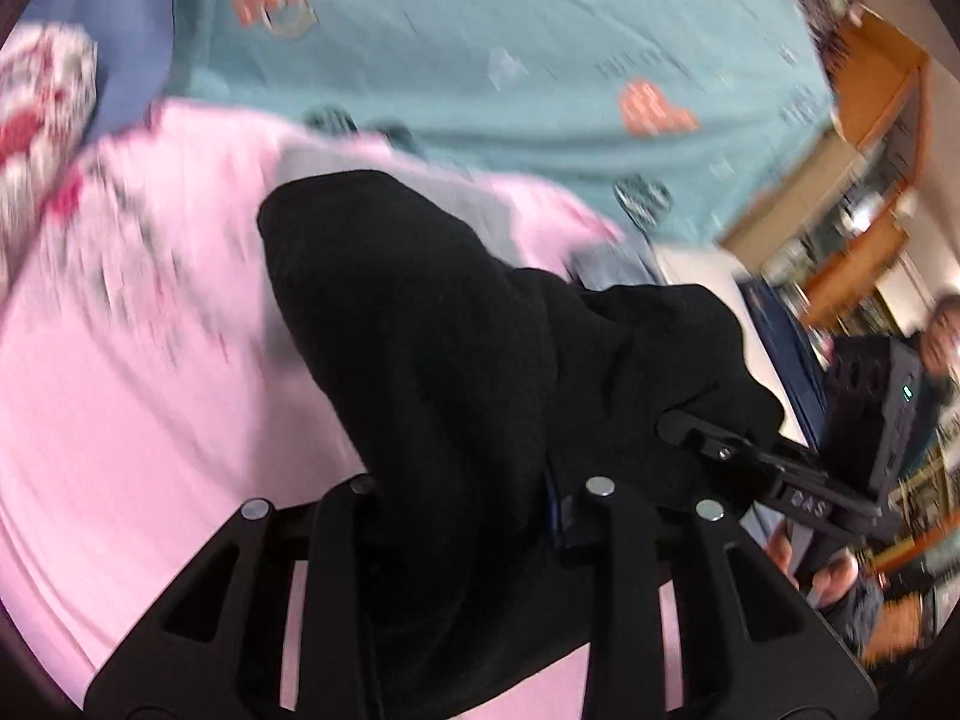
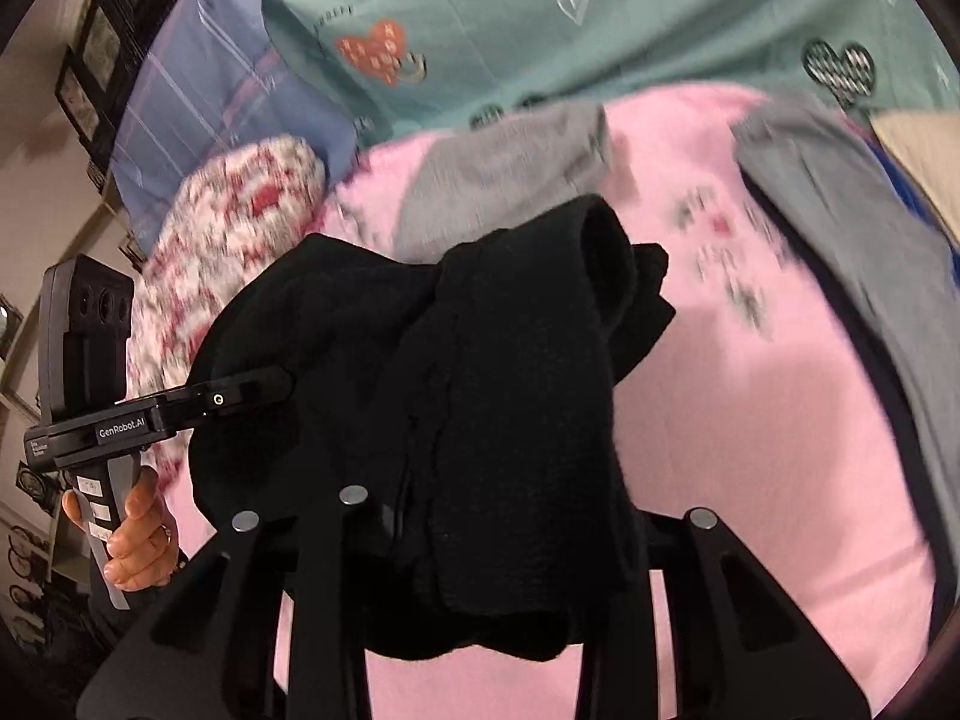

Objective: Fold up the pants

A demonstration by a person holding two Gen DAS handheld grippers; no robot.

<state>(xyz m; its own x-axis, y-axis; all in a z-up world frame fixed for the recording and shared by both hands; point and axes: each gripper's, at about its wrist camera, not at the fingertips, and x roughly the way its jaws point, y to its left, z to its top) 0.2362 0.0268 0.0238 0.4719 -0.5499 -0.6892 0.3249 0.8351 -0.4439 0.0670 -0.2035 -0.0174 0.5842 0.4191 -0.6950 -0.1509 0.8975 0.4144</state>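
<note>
teal bedspread [image 1: 540, 48] with hearts covers the bed, and a pink blanket [image 1: 120, 420] lies across it with some grey clothes [image 2: 498, 180] on top. the black pants [image 1: 432, 330] are bunched up and lifted off the pink blanket, strung between both claws. left gripper [image 1: 474, 516] is clamped on one end of the fabric, right gripper [image 2: 510, 534] is clamped on the other. everything's blurry. a hand [image 2: 135, 534] shows on the left tool's handle.
</note>
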